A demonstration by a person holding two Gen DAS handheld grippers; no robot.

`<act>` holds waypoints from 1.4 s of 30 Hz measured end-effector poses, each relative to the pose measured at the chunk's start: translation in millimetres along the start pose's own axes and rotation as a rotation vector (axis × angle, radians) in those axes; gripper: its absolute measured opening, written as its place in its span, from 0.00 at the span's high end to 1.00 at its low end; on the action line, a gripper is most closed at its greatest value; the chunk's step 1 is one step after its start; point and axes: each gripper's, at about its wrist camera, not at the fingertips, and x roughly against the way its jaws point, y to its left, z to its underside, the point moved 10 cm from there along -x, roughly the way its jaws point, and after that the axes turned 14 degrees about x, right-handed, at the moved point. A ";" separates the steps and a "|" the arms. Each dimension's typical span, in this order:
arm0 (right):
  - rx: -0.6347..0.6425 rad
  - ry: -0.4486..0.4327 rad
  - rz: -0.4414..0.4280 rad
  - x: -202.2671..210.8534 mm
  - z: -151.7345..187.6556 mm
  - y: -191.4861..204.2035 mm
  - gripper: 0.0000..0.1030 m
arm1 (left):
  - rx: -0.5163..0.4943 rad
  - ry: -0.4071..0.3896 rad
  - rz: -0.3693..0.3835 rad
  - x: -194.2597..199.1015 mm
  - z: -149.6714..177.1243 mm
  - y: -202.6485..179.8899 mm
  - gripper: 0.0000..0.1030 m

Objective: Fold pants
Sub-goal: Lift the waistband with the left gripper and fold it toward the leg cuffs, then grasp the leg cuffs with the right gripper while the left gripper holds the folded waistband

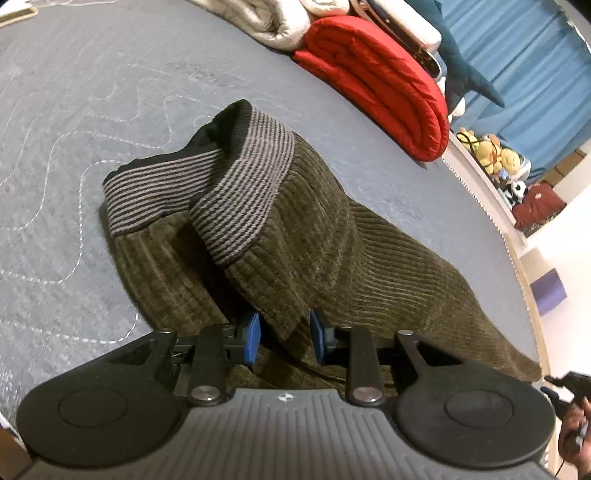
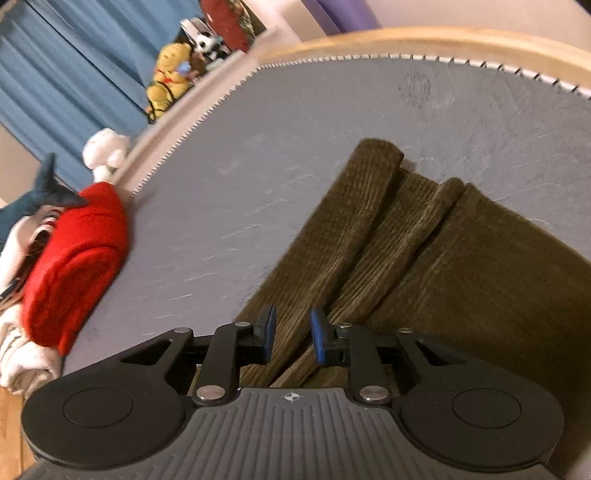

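Observation:
Olive-brown corduroy pants point(image 1: 332, 251) lie bunched on a grey quilted bed cover point(image 1: 92, 110). Their grey-and-black striped waistband point(image 1: 240, 192) is folded over and raised at the far end. My left gripper point(image 1: 287, 338) is shut on a fold of the corduroy just below the waistband, and the cloth fills the gap between its blue pads. In the right wrist view the pant legs point(image 2: 388, 240) stretch away in long ridged folds. My right gripper point(image 2: 293, 339) is shut on one of these folds near its near end. That view is motion-blurred.
A rolled red blanket point(image 1: 384, 81) and pale bedding point(image 1: 273, 22) lie at the far side of the bed. Plush toys point(image 2: 170, 77) and a blue curtain point(image 2: 74, 66) stand beyond the stitched mattress edge point(image 2: 207, 110). The wooden bed rim point(image 2: 424, 40) runs along the far end. A hand point(image 1: 572, 432) shows at the lower right.

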 end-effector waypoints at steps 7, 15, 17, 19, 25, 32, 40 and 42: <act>-0.006 0.061 0.075 -72.0 0.4 -25.2 0.61 | -0.052 -0.013 -0.011 -11.9 -2.5 -3.5 0.70; 0.064 -0.009 0.146 -102.3 -15.2 -22.7 0.60 | -0.072 -0.026 -0.005 -21.0 -7.4 -7.1 0.74; 0.059 -0.027 0.161 -104.6 -17.6 -24.8 0.67 | -0.076 -0.031 -0.012 -22.0 -7.9 -7.2 0.76; 0.046 -0.033 0.182 -104.7 -19.3 -30.5 0.83 | -0.081 -0.033 -0.019 -21.3 -8.2 -8.4 0.80; 0.091 -0.110 0.140 -69.2 -36.7 -20.2 0.92 | -0.097 -0.073 0.005 -5.8 -13.8 -17.5 0.86; 0.108 -0.245 0.082 43.7 -49.1 9.6 0.93 | -0.091 -0.185 0.045 28.6 -28.9 -26.0 0.92; 0.041 -0.323 0.088 144.1 15.6 -25.6 0.93 | 0.038 -0.280 0.015 65.3 -49.7 2.3 0.96; 0.040 -0.324 0.107 152.0 44.5 -38.9 0.93 | 0.058 -0.272 -0.022 65.6 -49.8 11.3 0.96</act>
